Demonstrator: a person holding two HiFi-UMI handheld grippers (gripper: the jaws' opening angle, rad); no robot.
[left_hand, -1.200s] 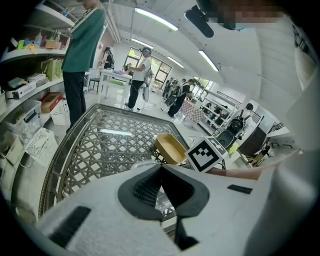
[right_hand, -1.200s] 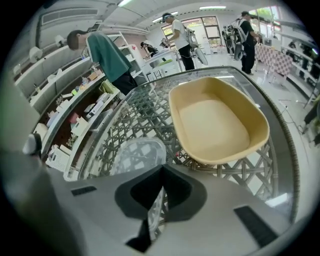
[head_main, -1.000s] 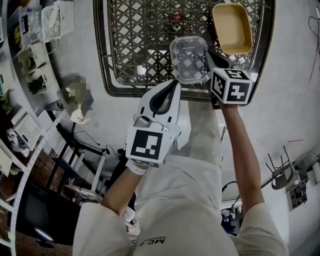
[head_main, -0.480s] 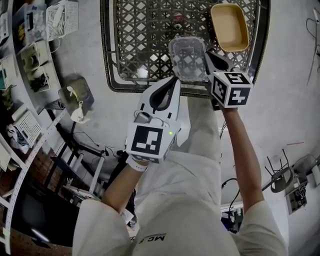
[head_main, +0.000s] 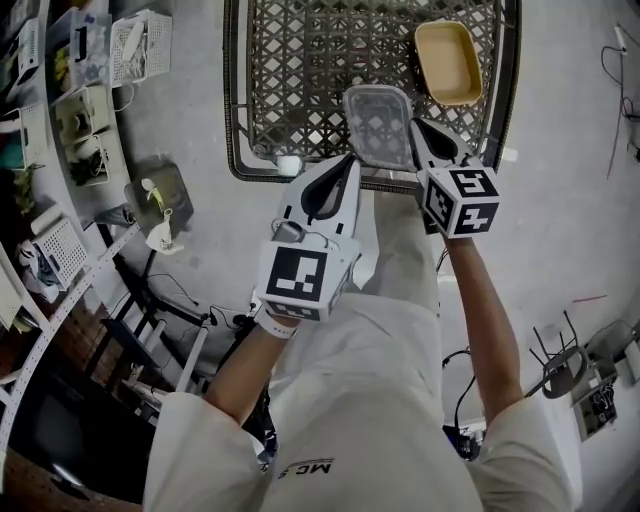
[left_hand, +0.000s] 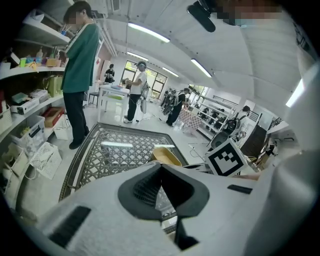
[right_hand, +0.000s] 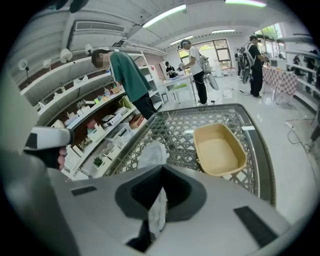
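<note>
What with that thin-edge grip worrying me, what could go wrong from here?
1. Both the left gripper and the right gripper pinch only the thin rim of the clear plastic container, so it may flex and slip out.
2. The tan tray lies close beside it on the glass-topped table; a swing could knock it.

We lose the worktop's far end at the head view's top edge, the clear container's near rim inside the right gripper.

The person wears white; left tool and right tool carry black-and-white marker cubes.
</note>
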